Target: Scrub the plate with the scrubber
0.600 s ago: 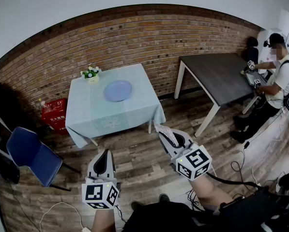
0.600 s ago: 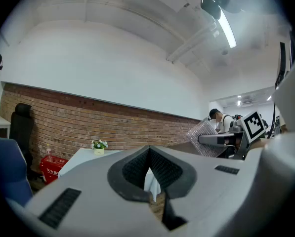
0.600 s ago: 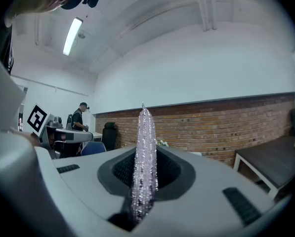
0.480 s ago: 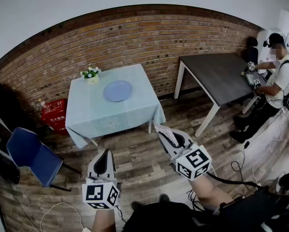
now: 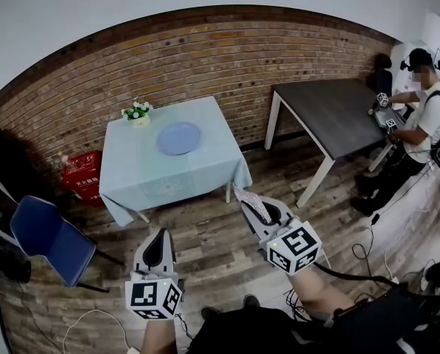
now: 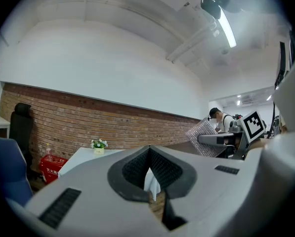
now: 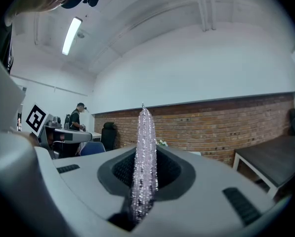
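Note:
A round blue plate point(image 5: 179, 138) lies on a small table with a light blue cloth point(image 5: 197, 175) by the brick wall, well ahead of both grippers. My right gripper point(image 5: 253, 206) is shut on a silvery sparkling scrubber point(image 5: 250, 202), which sticks up between its jaws point(image 7: 143, 157). My left gripper point(image 5: 158, 245) is shut with nothing in it, held low over the wooden floor. From the left gripper view the scrubber point(image 6: 202, 132) shows at the right, in front of the clothed table point(image 6: 83, 157). Both grippers are far short of the table.
A small pot of flowers point(image 5: 138, 113) stands at the clothed table's far left corner. A blue chair point(image 5: 46, 238) and a red crate point(image 5: 83, 172) are to the left. A dark table point(image 5: 330, 116) stands at the right, where a person point(image 5: 418, 131) works. Cables point(image 5: 367, 257) lie on the floor.

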`<state>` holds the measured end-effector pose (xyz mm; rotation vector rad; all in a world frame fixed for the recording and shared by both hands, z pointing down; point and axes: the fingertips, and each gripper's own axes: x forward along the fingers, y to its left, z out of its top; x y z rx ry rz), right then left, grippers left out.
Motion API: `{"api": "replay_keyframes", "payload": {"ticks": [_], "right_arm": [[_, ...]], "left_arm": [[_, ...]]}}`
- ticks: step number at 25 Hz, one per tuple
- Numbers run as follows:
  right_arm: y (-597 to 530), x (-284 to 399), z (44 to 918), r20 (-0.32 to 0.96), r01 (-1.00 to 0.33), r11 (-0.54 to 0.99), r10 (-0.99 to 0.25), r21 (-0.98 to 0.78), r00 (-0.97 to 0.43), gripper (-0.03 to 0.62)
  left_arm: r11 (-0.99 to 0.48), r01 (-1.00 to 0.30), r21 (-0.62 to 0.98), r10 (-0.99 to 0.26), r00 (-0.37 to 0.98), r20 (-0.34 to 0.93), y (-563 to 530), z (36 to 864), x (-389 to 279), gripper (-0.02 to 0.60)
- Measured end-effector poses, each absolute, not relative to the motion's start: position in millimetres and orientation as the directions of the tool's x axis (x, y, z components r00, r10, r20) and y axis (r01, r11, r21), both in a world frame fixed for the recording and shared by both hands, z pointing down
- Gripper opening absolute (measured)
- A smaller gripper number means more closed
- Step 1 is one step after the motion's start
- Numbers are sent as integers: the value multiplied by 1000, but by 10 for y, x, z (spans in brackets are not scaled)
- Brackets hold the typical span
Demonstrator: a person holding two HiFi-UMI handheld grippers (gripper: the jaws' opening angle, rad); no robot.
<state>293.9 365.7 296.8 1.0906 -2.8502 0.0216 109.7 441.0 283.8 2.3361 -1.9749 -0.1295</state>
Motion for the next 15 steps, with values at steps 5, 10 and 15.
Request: {"api": "replay_keyframes", "payload": {"ticks": [5, 10, 15], "right_arm": [[3657, 2919, 2975, 94, -672, 740, -670, 19, -736, 61], [3697, 2844, 2948, 64, -663, 748, -660, -32, -748, 63], [3754, 2666, 2935, 72, -651, 759, -650, 6, -757, 63]], "left_arm": [[-175, -977, 122, -985, 174, -18, 4408, 2837, 1075, 11], [-177, -976, 129, -984, 175, -22, 4428, 2859, 990, 11], [-182, -974, 135, -983, 179, -35, 4456, 2849, 862, 11]]}}
